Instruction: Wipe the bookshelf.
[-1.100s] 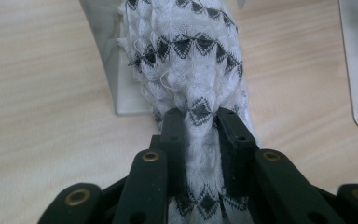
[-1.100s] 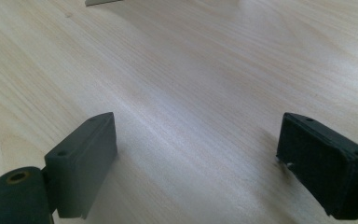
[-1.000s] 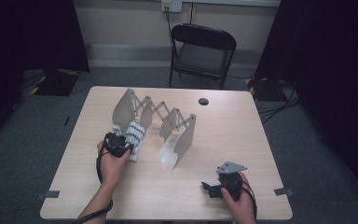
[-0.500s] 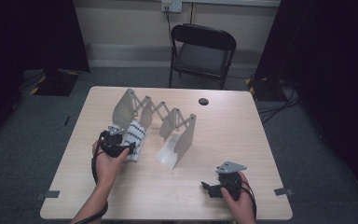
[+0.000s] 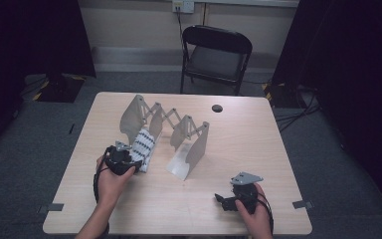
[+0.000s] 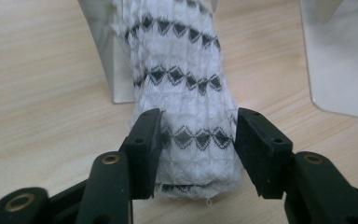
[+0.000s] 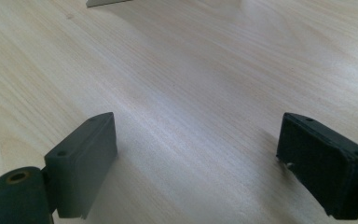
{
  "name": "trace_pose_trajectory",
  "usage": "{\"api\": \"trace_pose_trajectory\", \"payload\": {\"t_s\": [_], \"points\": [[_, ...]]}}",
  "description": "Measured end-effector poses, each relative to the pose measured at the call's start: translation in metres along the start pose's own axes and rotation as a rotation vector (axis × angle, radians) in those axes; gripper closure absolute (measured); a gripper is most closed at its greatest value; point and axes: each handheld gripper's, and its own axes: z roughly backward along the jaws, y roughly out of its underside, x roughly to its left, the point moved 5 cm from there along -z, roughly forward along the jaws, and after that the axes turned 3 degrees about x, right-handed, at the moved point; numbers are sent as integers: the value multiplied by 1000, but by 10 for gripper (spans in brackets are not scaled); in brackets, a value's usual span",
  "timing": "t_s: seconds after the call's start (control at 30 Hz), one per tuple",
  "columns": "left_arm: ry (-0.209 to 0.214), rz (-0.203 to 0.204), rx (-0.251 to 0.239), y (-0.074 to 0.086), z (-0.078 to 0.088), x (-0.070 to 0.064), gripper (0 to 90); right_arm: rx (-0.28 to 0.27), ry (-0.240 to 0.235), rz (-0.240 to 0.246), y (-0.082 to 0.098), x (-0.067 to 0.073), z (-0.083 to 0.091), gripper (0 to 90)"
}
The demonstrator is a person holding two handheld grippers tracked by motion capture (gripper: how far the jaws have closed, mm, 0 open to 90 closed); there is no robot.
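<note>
Rolled white cloth with black diamond bands (image 6: 182, 98): it is laid on the pale wooden table (image 5: 258, 144), its far end set against the near plate of the grey expanding metal rack (image 5: 164, 122), in that rack's left-hand bay as seen from the high view (image 5: 143, 145). The left gripper (image 6: 193, 140) is placed around the near end of the roll; its jaws have just been closing, with the cloth between them. The left pad is seen against the fabric, while a thin gap seems to remain at the right pad, so a firm grip cannot be confirmed. In the high view the left gripper (image 5: 129, 162) is shown just beside the roll's near end, held in the person's left hand (image 5: 110, 179). The right gripper (image 7: 198, 154) is held low over bare table with its jaws spread wide and nothing between them; in the high view it (image 5: 221, 201) is seen near the table's front edge, well apart from the rack. A small dark round disc (image 5: 217, 108) is seen on the far part of the table, and a black folding chair (image 5: 214, 55) is stood behind it.
</note>
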Motion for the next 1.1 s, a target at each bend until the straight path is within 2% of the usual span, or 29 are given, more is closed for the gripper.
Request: {"api": "trace_pose_trajectory", "payload": {"t_s": [0.17, 0.33, 0.5, 0.63, 0.7, 0.77, 0.87, 0.97, 1.1], "points": [[-11, -8, 19, -2, -12, -1, 519, -2, -1, 4, -1, 0, -1, 113], [-39, -10, 33, -9, -17, 0, 604, -2, -1, 4, -1, 0, -1, 113], [-47, 4, -1, -17, -17, 2, 743, -2, -1, 4, -1, 0, -1, 113], [-53, -2, -17, -23, -19, 1, 776, -2, -2, 4, -1, 0, -1, 113], [-59, -6, -26, -25, -21, 2, 767, -2, -2, 5, -1, 0, -1, 113], [-56, 7, -41, -25, -24, 2, 744, -2, -2, 5, -1, 0, -1, 113], [-52, -5, -51, -24, -31, 2, 717, -2, -2, 5, -1, 0, -1, 113], [-41, -1, -59, -25, -33, 1, 637, -2, -2, 5, -1, 0, -1, 113], [-51, -33, -52, -24, -35, 1, 552, -2, -3, 5, -1, 0, -1, 113]]}}
